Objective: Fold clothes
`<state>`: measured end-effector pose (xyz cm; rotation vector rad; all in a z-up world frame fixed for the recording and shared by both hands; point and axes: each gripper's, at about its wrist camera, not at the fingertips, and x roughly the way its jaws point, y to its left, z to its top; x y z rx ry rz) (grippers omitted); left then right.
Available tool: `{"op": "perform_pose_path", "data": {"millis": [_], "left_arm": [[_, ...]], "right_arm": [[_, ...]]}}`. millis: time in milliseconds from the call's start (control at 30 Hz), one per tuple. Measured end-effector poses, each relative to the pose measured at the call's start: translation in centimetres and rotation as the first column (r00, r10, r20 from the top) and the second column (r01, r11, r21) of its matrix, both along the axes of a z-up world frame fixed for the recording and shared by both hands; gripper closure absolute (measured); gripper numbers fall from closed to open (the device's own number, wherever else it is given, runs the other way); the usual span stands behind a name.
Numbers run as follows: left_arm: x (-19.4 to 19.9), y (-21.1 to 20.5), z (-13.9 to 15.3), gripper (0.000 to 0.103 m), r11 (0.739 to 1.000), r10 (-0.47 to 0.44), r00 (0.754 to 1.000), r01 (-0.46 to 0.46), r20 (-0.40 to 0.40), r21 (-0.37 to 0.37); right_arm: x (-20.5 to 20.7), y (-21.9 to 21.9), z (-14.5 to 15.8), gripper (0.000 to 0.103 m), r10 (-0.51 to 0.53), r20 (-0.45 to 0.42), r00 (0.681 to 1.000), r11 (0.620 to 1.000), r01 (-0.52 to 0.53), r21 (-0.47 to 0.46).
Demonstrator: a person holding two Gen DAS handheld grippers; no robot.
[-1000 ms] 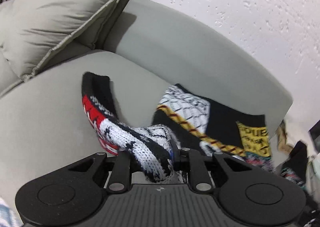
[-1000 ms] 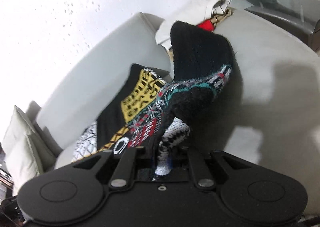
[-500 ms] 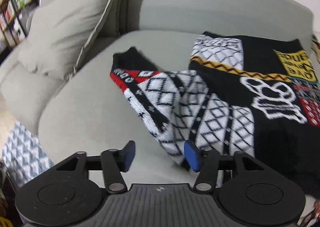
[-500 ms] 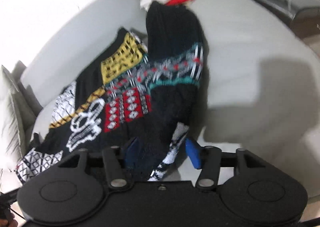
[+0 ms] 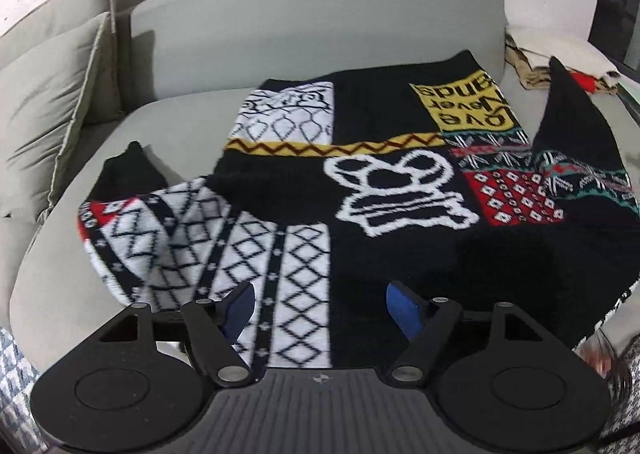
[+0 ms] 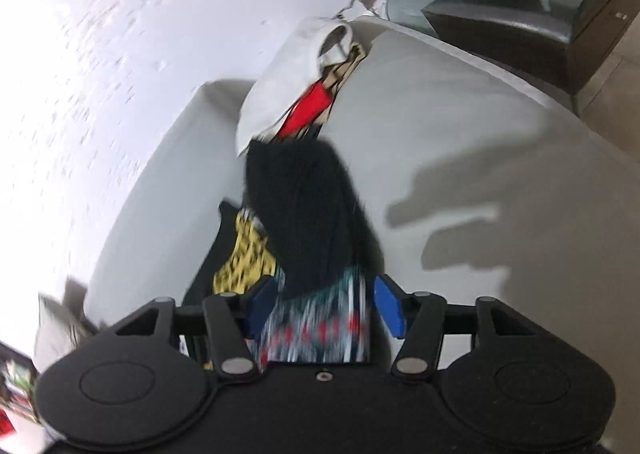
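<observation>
Sofa [image 5: 60,262] carries the sweater [image 5: 380,190], now spread flat face-up across the seat, hem end toward the backrest at 12 o'clock, collar end toward me at 6. A second ago both sleeves were bunched up and pinched in my jaws; now both are let go and lying on the cushion. So the spread-out step looks done, and the sleeve fold-in is my guess for next.

Left sleeve [image 5: 160,230] (white diamond knit, red patch) lies angled out to 9 o'clock from the body, cuff pointing up toward 11. Not yet folded across the chest.

Right sleeve [image 6: 308,214], seen from the right wrist, runs from my jaws toward 12 o'clock, black cuff end close to the pile of other clothes [image 6: 296,82] on the sofa arm. Frame is motion-blurred, so I can't tell whether the cuff touches that pile.

Left gripper [image 5: 320,310]: jaws apart and opening, nothing pressed between them, hovering over the collar end of the sweater.

Right gripper [image 6: 324,310]: jaws apart but closing, patterned sleeve fabric sits between them, pads not pressing it as far as I can see.
</observation>
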<state>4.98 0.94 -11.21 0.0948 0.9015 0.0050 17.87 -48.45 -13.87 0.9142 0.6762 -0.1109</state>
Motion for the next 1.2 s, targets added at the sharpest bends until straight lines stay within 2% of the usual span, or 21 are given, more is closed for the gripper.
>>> {"op": "perform_pose_path", "data": {"millis": [100,167,267,333,367,433,467,567,633,733,800,833,867,933,967,1033,1067,1167,1200], "left_arm": [[-0.2,-0.8,-0.4,0.029,1.000,-0.003,1.000,0.003,-0.017,0.008],[-0.7,-1.1,-0.4,0.029,1.000,0.001,1.000,-0.001,-0.025,0.009],[-1.3,-1.2,-0.3,0.029,1.000,0.019,0.999,-0.019,-0.031,0.009],[-1.6,-1.3,-0.2,0.029,0.999,0.037,0.999,-0.037,-0.031,0.008],[-1.7,-1.3,-0.2,0.029,0.999,0.045,0.998,-0.045,-0.032,0.008],[-2.1,-1.4,0.0,0.029,0.998,0.055,0.998,-0.054,-0.032,0.016],[-2.3,-1.4,0.1,0.029,0.998,0.057,0.998,-0.056,-0.031,0.018],[-3.3,-1.4,0.7,0.029,0.999,0.043,0.999,-0.043,-0.009,0.012],[-3.6,-1.6,1.2,0.029,1.000,0.019,1.000,-0.019,0.009,0.022],[-4.0,-1.8,2.1,0.029,1.000,-0.020,0.998,0.019,0.053,0.019],[-4.1,-1.7,2.5,0.026,0.999,-0.044,0.996,0.045,0.071,-0.012],[-4.2,-1.6,2.4,0.026,0.998,-0.054,0.996,0.056,0.072,-0.024],[-4.1,-1.5,2.1,0.026,0.998,-0.057,0.996,0.060,0.061,-0.037],[-4.0,-1.1,1.4,0.026,0.996,-0.064,0.997,0.066,0.038,-0.064],[-3.9,-0.9,1.1,0.026,0.995,-0.068,0.997,0.070,0.026,-0.077],[-4.2,-0.3,0.4,0.027,0.993,-0.055,0.998,0.055,0.006,-0.100],[-4.4,0.0,0.2,0.027,0.993,-0.051,0.999,0.051,0.002,-0.104],[-5.0,1.0,-0.4,0.027,0.993,-0.045,0.999,0.044,-0.005,-0.109],[-5.1,1.4,-0.5,0.027,0.993,-0.041,0.999,0.040,-0.007,-0.113]], "right_arm": [[3.8,-2.2,-2.2,0.060,-0.042,-0.027,0.999,0.998,0.043,0.035],[5.7,-3.3,-3.8,0.060,-0.047,-0.026,0.999,0.992,0.050,0.115],[7.8,-4.4,-5.6,0.060,-0.054,0.019,0.998,0.967,0.047,0.251],[9.1,-4.5,-6.1,0.061,-0.056,0.039,0.998,0.961,0.043,0.275],[9.7,-4.4,-6.2,0.066,-0.053,0.048,0.997,0.960,0.037,0.276],[10.5,-3.9,-5.8,0.078,-0.032,0.050,0.998,0.968,0.018,0.249],[10.6,-3.4,-5.1,0.095,-0.015,0.060,0.998,0.977,0.002,0.213],[9.7,-1.7,-2.2,0.095,0.033,0.109,0.993,0.996,-0.042,0.080],[7.7,-0.9,0.8,0.095,0.020,0.172,0.985,1.000,-0.022,0.014],[2.2,-0.9,5.7,0.095,-0.086,0.283,0.955,0.992,0.109,-0.069],[-1.8,-1.3,7.5,0.096,-0.177,0.312,0.934,0.968,0.222,-0.116],[-3.5,-1.5,7.7,0.096,-0.219,0.299,0.929,0.950,0.273,-0.153],[-4.5,-1.8,7.3,0.095,-0.255,0.253,0.933,0.930,0.308,-0.200],[-5.0,-2.9,4.6,0.091,-0.304,0.081,0.949,0.911,0.315,-0.266],[-5.0,-3.6,2.9,0.086,-0.307,-0.020,0.951,0.918,0.291,-0.270],[-5.9,-4.4,0.7,0.082,-0.301,-0.145,0.943,0.935,0.261,-0.239],[-6.8,-4.5,0.4,0.076,-0.306,-0.159,0.939,0.937,0.267,-0.226],[-9.7,-3.5,2.3,0.052,-0.317,-0.101,0.943,0.928,0.287,-0.237],[-10.5,-3.1,3.0,0.048,-0.313,-0.082,0.946,0.929,0.287,-0.235]]}}
